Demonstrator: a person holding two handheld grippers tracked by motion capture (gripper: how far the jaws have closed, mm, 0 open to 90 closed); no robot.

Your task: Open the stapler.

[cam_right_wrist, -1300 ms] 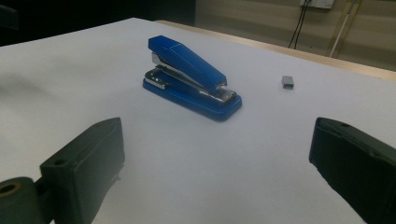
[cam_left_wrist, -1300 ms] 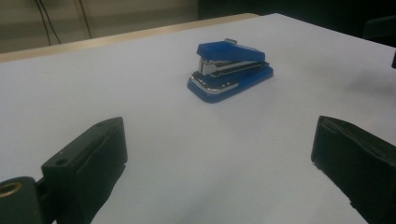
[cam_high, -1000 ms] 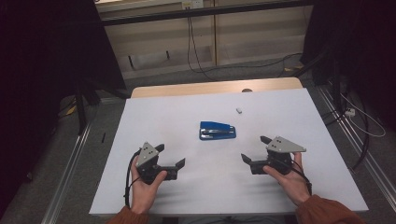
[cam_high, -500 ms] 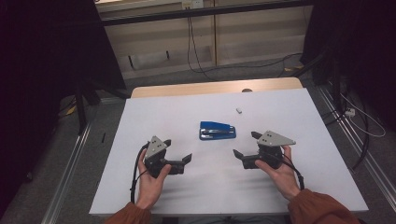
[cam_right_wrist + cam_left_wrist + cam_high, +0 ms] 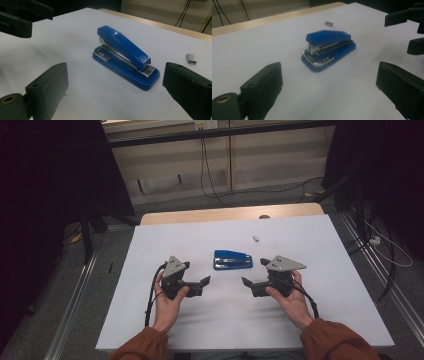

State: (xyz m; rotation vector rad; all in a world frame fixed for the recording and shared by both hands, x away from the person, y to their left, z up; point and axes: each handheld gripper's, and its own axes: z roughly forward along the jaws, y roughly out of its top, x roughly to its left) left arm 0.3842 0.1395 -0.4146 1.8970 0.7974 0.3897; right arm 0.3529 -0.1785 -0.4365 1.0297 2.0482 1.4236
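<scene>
A blue stapler lies shut on the white table, near its middle. My left gripper sits just left of and nearer than the stapler, open, with nothing between its jaws. My right gripper mirrors it on the right, also open and empty. In the left gripper view the stapler lies ahead between my wide-apart jaws, its metal mouth toward me. In the right gripper view the stapler lies ahead of the open gripper, hinge end nearer.
A small grey block of staples lies on the table beyond the stapler, to its right. A bare wooden strip runs along the far edge. Cables trail on the floor behind and to the right.
Both hands have moved their grippers inward and slightly forward, closer to the stapler. The stapler and staples have not moved.
</scene>
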